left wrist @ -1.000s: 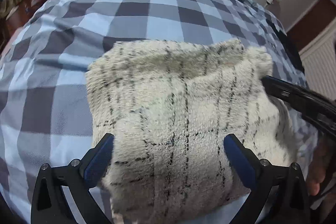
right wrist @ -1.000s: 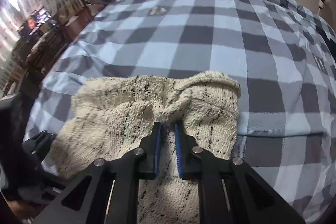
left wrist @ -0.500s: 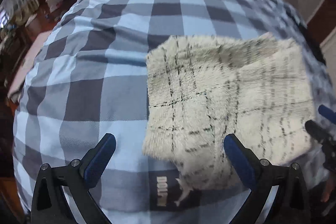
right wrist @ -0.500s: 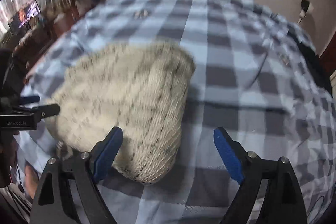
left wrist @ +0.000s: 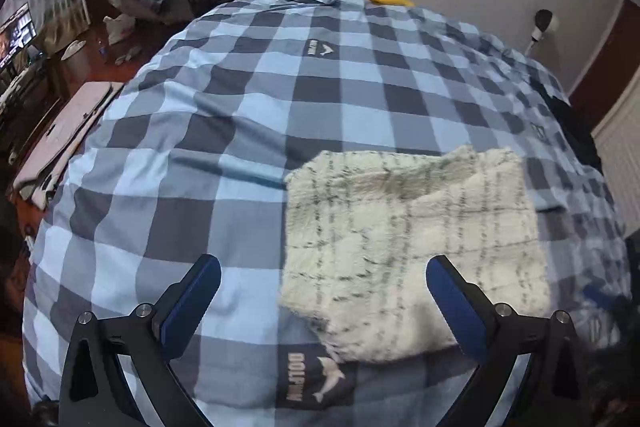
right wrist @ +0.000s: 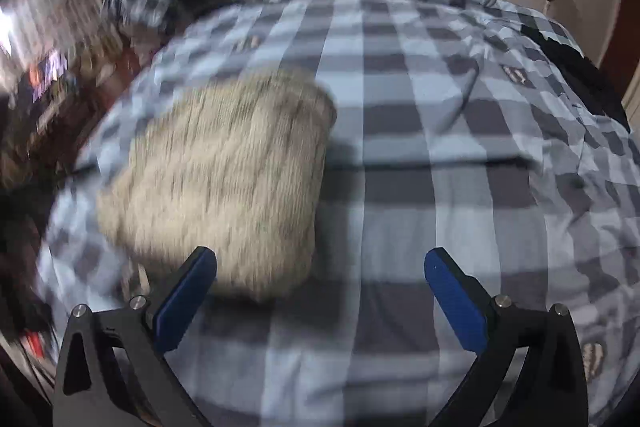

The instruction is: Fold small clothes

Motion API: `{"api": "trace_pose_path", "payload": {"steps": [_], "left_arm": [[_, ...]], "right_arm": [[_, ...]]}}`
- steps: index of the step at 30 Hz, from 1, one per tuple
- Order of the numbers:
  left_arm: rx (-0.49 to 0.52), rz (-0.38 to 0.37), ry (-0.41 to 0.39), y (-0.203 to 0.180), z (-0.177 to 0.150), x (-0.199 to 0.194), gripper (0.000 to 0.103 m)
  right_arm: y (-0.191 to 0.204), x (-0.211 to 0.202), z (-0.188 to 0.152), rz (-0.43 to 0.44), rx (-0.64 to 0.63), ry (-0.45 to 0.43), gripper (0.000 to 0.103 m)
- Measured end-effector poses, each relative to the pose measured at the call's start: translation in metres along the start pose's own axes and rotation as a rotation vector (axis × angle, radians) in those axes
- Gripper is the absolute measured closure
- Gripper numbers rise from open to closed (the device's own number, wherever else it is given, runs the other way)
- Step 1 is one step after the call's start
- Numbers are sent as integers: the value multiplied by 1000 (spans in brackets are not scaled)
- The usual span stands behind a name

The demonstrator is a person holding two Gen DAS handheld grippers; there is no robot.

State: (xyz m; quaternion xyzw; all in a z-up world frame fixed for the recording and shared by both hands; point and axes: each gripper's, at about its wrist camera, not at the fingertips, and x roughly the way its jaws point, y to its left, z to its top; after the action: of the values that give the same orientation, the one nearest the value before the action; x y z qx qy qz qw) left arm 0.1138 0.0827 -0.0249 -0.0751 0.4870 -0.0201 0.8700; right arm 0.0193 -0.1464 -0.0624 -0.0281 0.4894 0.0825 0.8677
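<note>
Right gripper (right wrist: 320, 291) jaws just opened, nothing between; left gripper (left wrist: 322, 301) released too. Folded fuzzy garment (left wrist: 412, 247) on checked bedspread (left wrist: 200, 147), 1 o'clock of left, 11 o'clock of right; left nearer.

The right wrist view is motion-blurred: the garment (right wrist: 224, 187) is a smeared cream patch, its pattern unreadable, and the shelves (right wrist: 52, 39) at far left are streaks. In the left wrist view, the bed (left wrist: 224, 163) runs past the near edge.
</note>
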Motion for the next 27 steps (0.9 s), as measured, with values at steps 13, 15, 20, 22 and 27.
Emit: {"api": "trace_pose_path", "payload": {"steps": [13,15,20,22,27], "left_arm": [[6,-75,143,-14,-16,74,0],[-1,-125,148,-15,-14,81,0],[42,-161,146,-27,-17,92,0],[49,-137,129,-28,-15,88,0],[28,-62,116,-21,-8,70,0]], "right_arm": [[26,81,6,-79,9,90,30],[22,83,4,-98,21,108,30],[-23,108,-7,-3,244,255,22],[-22,102,-4,-9,227,236,22],[6,45,-1,-101,71,129,22]]}}
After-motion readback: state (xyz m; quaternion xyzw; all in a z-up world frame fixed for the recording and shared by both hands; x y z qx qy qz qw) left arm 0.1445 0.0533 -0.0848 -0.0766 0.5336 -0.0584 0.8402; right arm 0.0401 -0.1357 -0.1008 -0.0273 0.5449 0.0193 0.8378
